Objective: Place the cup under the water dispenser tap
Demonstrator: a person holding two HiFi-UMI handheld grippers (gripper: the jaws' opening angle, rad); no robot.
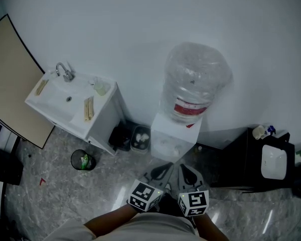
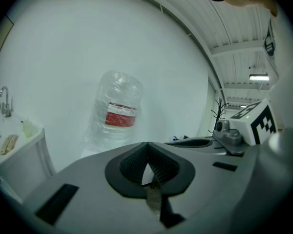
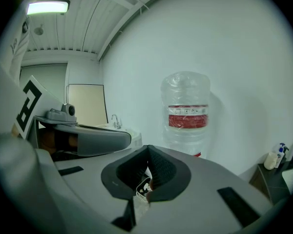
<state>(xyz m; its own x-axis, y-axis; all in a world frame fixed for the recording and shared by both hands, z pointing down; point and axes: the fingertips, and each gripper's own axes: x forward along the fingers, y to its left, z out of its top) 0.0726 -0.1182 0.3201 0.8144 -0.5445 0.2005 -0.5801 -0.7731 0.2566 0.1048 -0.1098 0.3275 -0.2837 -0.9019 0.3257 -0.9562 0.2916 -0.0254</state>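
The cup [image 1: 101, 86] stands on the sink [image 1: 55, 102], at its right corner. The left hand-held gripper [image 1: 162, 169] and right hand-held gripper [image 1: 186, 170] are clenched and empty, facing the water dispenser [image 1: 173, 134]. For a pickup, open 1 fully and keep the cup upright.

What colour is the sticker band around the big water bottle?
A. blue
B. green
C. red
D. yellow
C: the label wrapped round the big water bottle is red, with clear plastic above and below it.
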